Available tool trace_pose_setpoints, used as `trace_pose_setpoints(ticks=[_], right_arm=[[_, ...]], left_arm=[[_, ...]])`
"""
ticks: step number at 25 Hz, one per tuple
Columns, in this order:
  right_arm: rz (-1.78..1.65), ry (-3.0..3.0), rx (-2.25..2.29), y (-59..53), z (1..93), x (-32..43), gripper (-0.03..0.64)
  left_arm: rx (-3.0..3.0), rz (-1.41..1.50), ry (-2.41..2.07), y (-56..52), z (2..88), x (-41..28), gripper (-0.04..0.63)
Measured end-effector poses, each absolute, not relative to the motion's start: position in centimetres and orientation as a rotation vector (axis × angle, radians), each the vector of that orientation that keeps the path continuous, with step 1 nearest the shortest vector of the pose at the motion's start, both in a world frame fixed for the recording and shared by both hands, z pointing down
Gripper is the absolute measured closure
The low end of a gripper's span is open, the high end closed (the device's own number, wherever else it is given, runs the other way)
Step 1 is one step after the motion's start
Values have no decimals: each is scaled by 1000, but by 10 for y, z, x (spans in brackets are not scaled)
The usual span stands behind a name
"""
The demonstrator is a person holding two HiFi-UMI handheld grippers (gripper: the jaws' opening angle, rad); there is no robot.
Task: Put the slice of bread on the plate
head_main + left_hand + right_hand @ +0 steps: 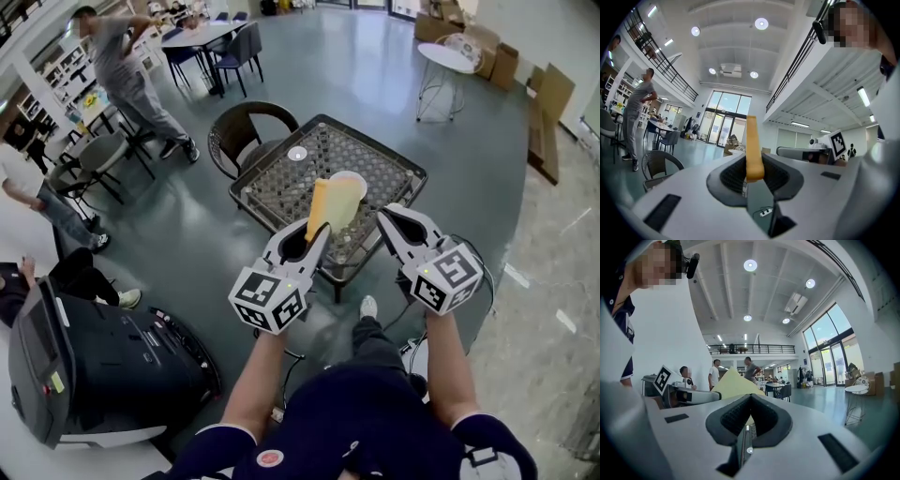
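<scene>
Here, left hand-held gripper (pixel 317 232) clamped on upright slice of bread (pixel 337 199), right hand-held gripper (pixel 387 217) closed

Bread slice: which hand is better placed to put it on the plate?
Left. The left gripper grips the bread, which looks close to the plate; the right gripper holds nothing.

Slice of bread (pixel 336 206): pale yellow-tan, thin, flat. You held it upright on edge at your 12 o'clock, its lower part pinched between the jaws of the left gripper (pixel 312 236). Plate (pixel 359 176): white, round, lying flat on the mesh table (pixel 281 192). It showed at 1 o'clock of the slice, partly hidden behind it.
</scene>
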State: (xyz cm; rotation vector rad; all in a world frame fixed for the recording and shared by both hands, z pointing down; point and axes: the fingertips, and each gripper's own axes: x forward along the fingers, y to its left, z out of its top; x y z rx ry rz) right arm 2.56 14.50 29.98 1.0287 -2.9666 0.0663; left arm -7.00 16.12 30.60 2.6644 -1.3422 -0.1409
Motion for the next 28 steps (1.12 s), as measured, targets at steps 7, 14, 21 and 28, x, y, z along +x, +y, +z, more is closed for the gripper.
trace_pose_setpoints(ticks=[7, 14, 21, 28], right_arm=[[120, -2989, 1002, 67, 315, 44, 611], [151, -3010, 951, -14, 323, 65, 611], [172, -3038, 878, -79, 323, 78, 611], [153, -3063, 837, -118, 314, 76, 611]], left_arm=[[2618, -101, -1371, 86, 324, -54, 506], [2574, -68, -1417, 7, 336, -38, 506], [2539, -56, -1479, -55, 328, -27, 506], [2523, -28, -1513, -87, 327, -27, 506]])
